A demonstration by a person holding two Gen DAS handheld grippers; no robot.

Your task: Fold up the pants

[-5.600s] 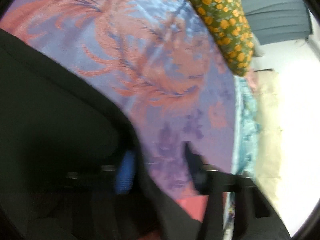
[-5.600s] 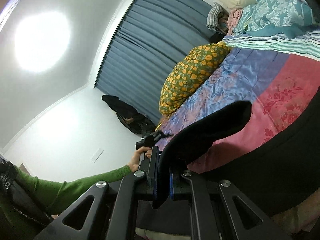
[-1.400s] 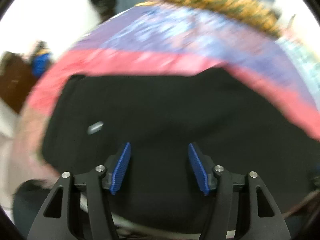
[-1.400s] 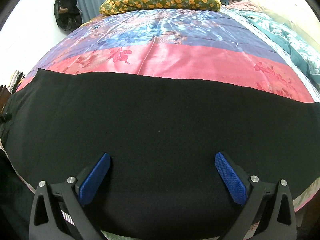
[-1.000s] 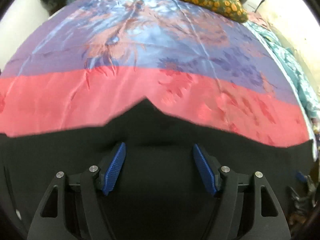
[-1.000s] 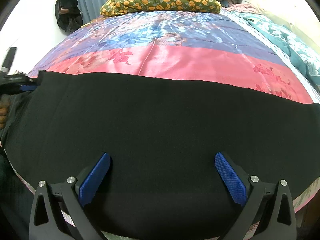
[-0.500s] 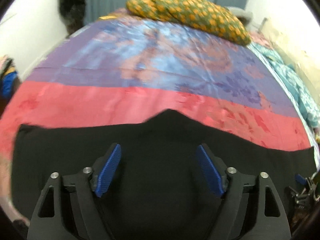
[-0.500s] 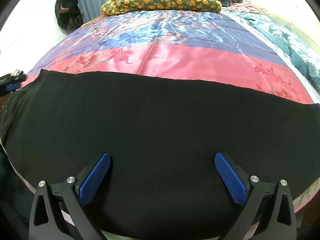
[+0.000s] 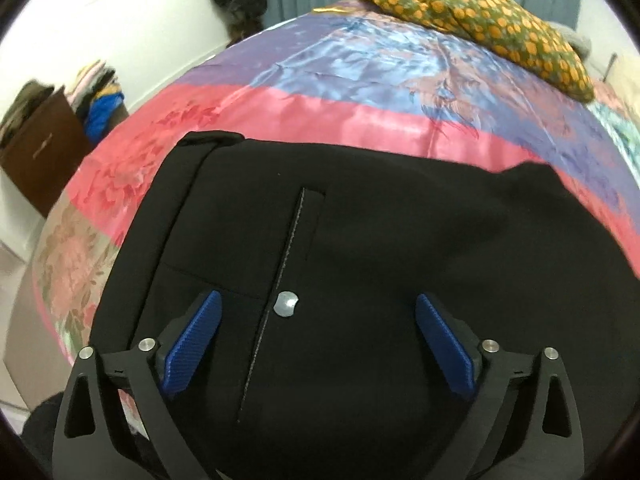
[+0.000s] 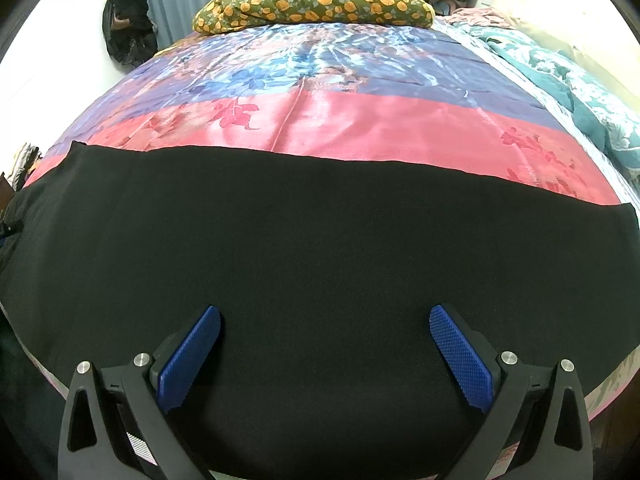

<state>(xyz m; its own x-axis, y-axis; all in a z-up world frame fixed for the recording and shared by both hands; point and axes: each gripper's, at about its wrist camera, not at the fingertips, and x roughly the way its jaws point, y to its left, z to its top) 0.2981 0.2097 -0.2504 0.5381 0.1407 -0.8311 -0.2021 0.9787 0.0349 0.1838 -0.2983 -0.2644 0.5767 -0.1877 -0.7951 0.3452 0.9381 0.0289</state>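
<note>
2 handheld grippers hang above a pair of black pants (image 10: 312,248) laid flat across the near end of a bed. The left gripper (image 9: 316,340) hovers over the waist end of the pants, its blue pads spread wide and widening further, with nothing pinched between them; a silver button (image 9: 285,304) and the fly seam (image 9: 288,248) sit below the gap. The right gripper (image 10: 324,350) is likewise spread wide and empty, poised over the plain middle stretch of the pants.

Beyond the pants' far edge, the bedspread (image 10: 360,128) runs in a pink band, then purple and blue. A green pillow with orange print (image 10: 312,0) lies at the far end of the bedspread, and teal bedding (image 10: 568,76) is bunched along the bedspread's right side. A brown cabinet (image 9: 36,140) piled with clothes stands off the pants' left end, past the bed's edge.

Judging by the flat, lengthwise lay of the garment and the 2 free grippers, the pants appear to have been spread out and let go, with a crosswise fold still ahead. That next move would call for each gripper to drop to an end or edge of the pants, pinch through all layers at once, and carry that end over the other without dragging the slick bedspread along.
</note>
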